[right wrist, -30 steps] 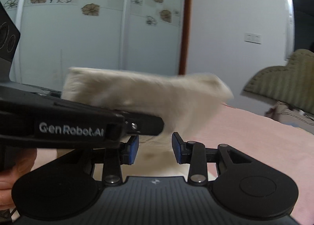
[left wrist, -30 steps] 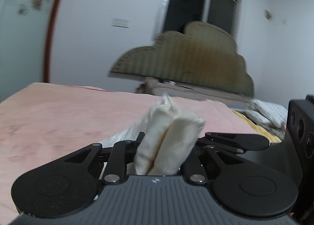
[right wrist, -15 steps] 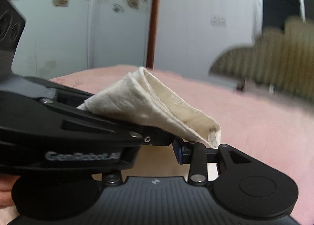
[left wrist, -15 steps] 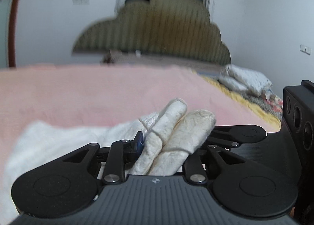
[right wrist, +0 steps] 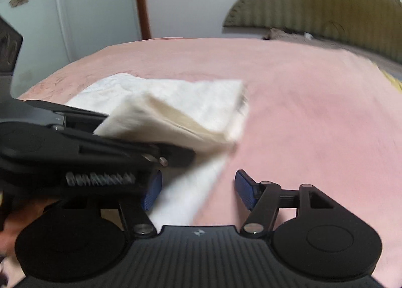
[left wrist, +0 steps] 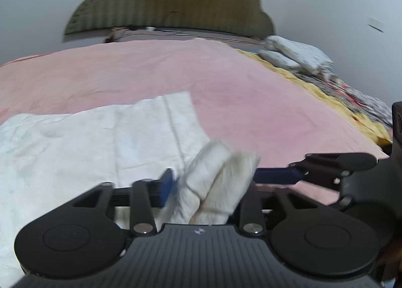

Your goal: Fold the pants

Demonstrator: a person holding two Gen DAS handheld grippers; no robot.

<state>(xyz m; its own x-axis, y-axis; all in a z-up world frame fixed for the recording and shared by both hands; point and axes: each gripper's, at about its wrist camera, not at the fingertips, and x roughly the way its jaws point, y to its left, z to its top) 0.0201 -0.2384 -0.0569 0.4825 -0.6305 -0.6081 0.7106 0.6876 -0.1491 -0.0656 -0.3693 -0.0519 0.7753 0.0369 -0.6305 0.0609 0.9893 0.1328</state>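
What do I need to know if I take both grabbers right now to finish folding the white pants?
Left gripper: shut on a bunched fold of the white textured fabric pants, held just above the rest.
Right gripper: open and holding nothing; a blurred strip of the pants runs between its pads.
The pants lie on the pink bed cover, mostly spread flat.
Done: one layer looks carried over the one below.
Left: probably lay the held edge down, let go, smooth it, then fold again.
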